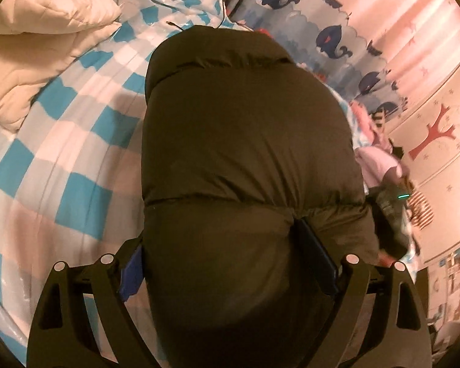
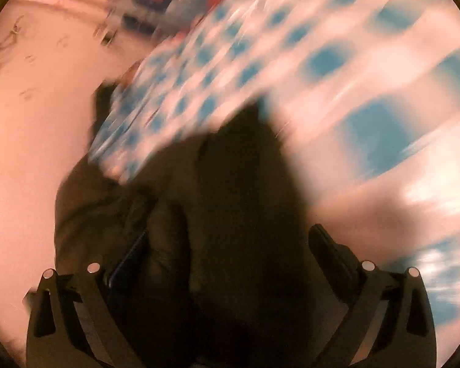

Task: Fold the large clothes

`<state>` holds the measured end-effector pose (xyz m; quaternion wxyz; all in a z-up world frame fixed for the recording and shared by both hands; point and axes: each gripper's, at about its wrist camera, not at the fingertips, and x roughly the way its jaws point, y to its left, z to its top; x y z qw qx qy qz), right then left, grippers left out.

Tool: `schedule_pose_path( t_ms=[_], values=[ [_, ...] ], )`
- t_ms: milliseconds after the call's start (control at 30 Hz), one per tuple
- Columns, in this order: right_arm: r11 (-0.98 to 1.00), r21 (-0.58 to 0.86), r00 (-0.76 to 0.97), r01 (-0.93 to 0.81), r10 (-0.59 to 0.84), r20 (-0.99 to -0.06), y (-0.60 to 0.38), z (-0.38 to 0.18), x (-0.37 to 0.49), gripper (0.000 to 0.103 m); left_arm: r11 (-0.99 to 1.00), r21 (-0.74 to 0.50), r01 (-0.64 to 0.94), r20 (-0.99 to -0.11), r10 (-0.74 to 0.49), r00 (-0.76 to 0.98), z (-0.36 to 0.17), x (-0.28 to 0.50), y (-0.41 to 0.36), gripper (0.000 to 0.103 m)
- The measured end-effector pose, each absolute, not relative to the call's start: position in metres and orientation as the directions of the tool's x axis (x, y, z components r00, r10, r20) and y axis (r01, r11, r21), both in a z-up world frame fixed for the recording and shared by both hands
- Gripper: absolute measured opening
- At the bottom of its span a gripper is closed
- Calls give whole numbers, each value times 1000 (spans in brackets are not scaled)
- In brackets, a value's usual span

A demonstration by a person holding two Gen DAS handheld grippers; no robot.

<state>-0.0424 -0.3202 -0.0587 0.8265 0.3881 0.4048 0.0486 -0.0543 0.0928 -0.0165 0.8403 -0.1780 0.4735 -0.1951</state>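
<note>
A dark olive puffer jacket (image 1: pixel 245 141) lies on a bed with a blue-and-white checked sheet (image 1: pixel 76 141). My left gripper (image 1: pixel 227 263) has its jaws wide apart, with the jacket's near end bulging between the blue pads (image 1: pixel 317 254). In the blurred right wrist view, my right gripper (image 2: pixel 227 254) is also spread wide, with dark jacket fabric (image 2: pixel 230 214) filling the gap between its fingers. The right gripper shows at the jacket's far right edge in the left wrist view (image 1: pixel 392 214).
A cream quilt (image 1: pixel 40 40) is bunched at the bed's far left. A whale-print curtain (image 1: pixel 322 36) and pink wall (image 1: pixel 429 122) run along the right side. Pink and striped clothes (image 1: pixel 383 165) are piled by the wall. A thin black cable (image 1: pixel 196 6) lies on the sheet.
</note>
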Motion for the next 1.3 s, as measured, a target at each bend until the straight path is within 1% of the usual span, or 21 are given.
schedule_pose_path(
  t_ms=[67,133,167,200,267,300,333,400,433,500,667,733,767,833,933,967,1000,1067,1167,1233,1300],
  values=[
    [805,572,782,157,252,-570,-316,-7,-64,97,869,-472,150,-727,-479,491,-17,-55,91,85],
    [886,463,814,29,247,-526,-290,26,-67,97,880,-454,143,-730,-459,507,-16,-58,90,86],
    [913,409,812,-7,244,-531,-278,33,-66,97,887,-440,141,-733,-446,514,-16,-60,89,86],
    [948,318,788,-28,217,-576,-259,35,-58,97,892,-431,139,-736,-436,518,-15,-60,87,86],
    [990,141,672,2,103,-733,-237,4,-32,97,908,-396,134,-744,-403,533,-13,-63,85,87],
    [991,136,618,0,107,-779,-236,-19,-22,97,913,-385,136,-747,-394,536,-11,-64,84,87],
    [985,172,579,22,128,-805,-242,-38,-20,97,919,-368,141,-752,-383,536,-8,-66,82,87],
    [967,241,548,87,156,-822,-262,-57,-40,97,935,-322,149,-762,-349,546,0,-71,77,87],
    [956,272,547,113,169,-820,-268,-56,-46,97,951,-269,154,-767,-308,563,7,-76,75,87],
    [952,285,569,114,172,-804,-270,-44,-65,97,968,-194,157,-770,-249,587,18,-87,72,87],
    [917,396,699,51,251,-670,-272,6,-139,97,984,-63,166,-736,-159,658,50,-127,66,87],
    [933,358,676,26,247,-694,-260,6,-149,97,984,-20,179,-719,-139,681,61,-147,62,87],
    [952,305,608,27,227,-761,-249,-9,-150,97,982,-1,186,-712,-132,690,67,-157,59,87],
    [949,314,519,24,256,-816,-243,-29,-141,97,978,22,206,-700,-132,701,77,-176,56,87],
    [934,350,524,71,264,-810,-250,-31,-148,97,973,62,223,-679,-123,724,90,-201,51,88],
    [919,389,536,62,298,-790,-252,-27,-151,97,970,72,233,-672,-125,730,93,-208,49,88],
    [903,426,544,59,329,-772,-255,-24,-154,97,968,66,244,-672,-137,728,95,-212,48,88],
    [868,490,581,81,358,-731,-269,-17,-158,97,962,-26,271,-697,-212,685,94,-202,60,88],
    [771,617,624,159,405,-668,-304,-14,-149,97,935,-282,215,-705,-354,614,73,-160,98,88],
    [716,666,598,209,446,-666,-318,-25,-131,97,883,-451,127,-707,-441,553,40,-118,129,88],
    [648,721,552,247,518,-654,-321,-44,-113,97,844,-528,95,-704,-498,506,15,-96,136,88]
  ],
)
